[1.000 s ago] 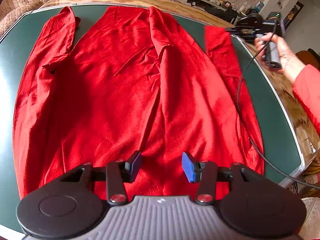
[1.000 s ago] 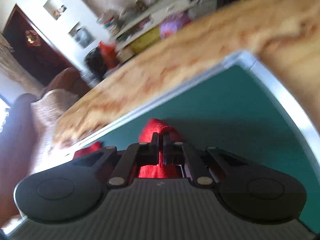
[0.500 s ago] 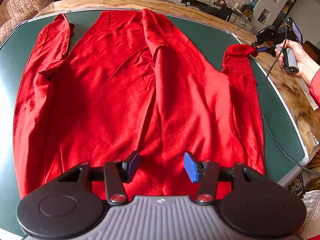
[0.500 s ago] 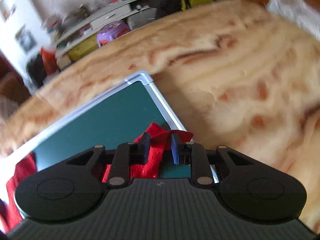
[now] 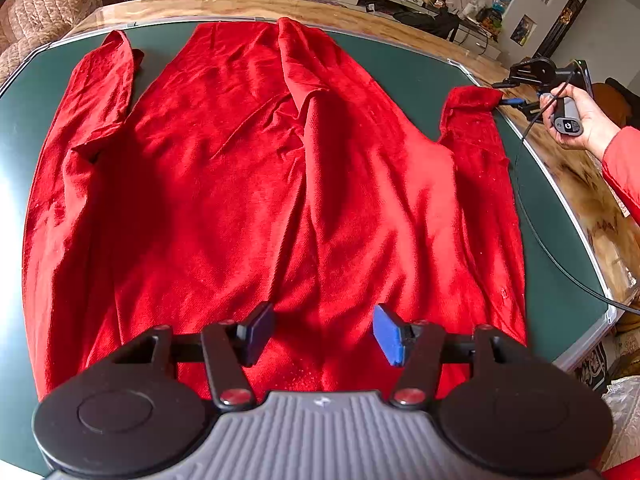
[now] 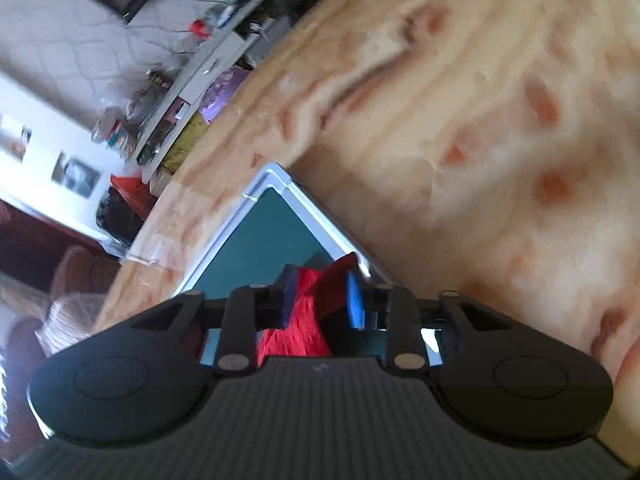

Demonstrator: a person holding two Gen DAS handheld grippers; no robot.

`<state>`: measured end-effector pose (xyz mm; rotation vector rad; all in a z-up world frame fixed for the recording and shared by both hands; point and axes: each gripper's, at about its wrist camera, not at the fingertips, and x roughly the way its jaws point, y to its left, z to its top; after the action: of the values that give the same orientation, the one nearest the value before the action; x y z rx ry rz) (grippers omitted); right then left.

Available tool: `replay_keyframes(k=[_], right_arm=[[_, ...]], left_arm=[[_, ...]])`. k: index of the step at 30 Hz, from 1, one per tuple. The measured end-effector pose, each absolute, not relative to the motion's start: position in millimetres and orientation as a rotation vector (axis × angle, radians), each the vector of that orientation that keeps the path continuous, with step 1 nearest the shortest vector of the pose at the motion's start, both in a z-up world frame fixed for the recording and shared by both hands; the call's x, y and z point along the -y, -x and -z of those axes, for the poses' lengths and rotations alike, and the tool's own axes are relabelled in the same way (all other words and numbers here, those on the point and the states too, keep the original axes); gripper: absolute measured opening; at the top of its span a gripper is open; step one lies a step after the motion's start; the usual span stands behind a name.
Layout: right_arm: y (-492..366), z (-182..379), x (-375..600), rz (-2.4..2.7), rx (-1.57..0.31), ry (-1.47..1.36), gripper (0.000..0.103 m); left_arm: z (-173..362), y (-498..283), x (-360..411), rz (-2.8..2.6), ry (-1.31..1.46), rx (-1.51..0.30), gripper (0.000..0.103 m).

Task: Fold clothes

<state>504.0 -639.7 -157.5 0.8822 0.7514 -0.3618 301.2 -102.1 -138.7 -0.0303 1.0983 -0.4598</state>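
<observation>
The left gripper [image 5: 322,334] hangs with its 2 fingers wide apart above the hem of the red garment [image 5: 256,184], holding nothing. The garment lies spread flat on the green mat [image 5: 552,240]. The right gripper [image 6: 320,298] is part-open around the sleeve cuff [image 6: 310,308] at the mat's corner; whether it grips is unclear, and motion blur hides detail.

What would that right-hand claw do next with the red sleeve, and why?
Probably draw back. The right gripper has its jaws apart around the sleeve cuff, which lies stretched to the green mat's edge, so the red garment looks spread out for folding.
</observation>
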Motion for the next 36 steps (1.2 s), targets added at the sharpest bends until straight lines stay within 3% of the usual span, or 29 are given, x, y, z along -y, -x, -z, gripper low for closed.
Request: replay_keyframes(k=[1, 10, 18, 19, 22, 23, 28, 36], right_arm=[[-507.4, 153.8, 637.7, 0.362, -0.748, -0.835, 0.005], [-527.9, 118.2, 637.7, 0.473, -0.688, -0.493, 0.005], [-516.9, 149.2, 667.3, 0.57, -0.794, -0.43, 0.005], [-514.4, 154.6, 671.8, 0.576, -0.808, -0.438, 0.006], [-500.9, 163.5, 678.6, 0.607, -0.836, -0.498, 0.029], [-493.7, 162.0, 677.3, 0.616, -0.813, -0.493, 0.032], [-435.4, 138.7, 653.0, 0.492, -0.72, -0.507, 0.032], [-299.7, 110.9, 502.6, -0.057, -0.957, -0.404, 0.032]], left_arm=[[138.6, -300.6, 102.9, 0.46, 0.026, -1.097, 0.064], [139.8, -296.0, 110.3, 0.469, -0.03, -1.078, 0.067], [139.9, -292.5, 114.4, 0.476, -0.064, -1.067, 0.068], [140.0, -292.5, 114.5, 0.477, -0.065, -1.067, 0.069], [140.4, -292.5, 115.0, 0.481, -0.071, -1.065, 0.07], [140.4, -292.4, 115.5, 0.483, -0.076, -1.064, 0.07], [140.0, -291.9, 117.1, 0.493, -0.085, -1.066, 0.07], [137.4, -282.9, 134.9, 0.559, -0.087, -1.055, 0.064]])
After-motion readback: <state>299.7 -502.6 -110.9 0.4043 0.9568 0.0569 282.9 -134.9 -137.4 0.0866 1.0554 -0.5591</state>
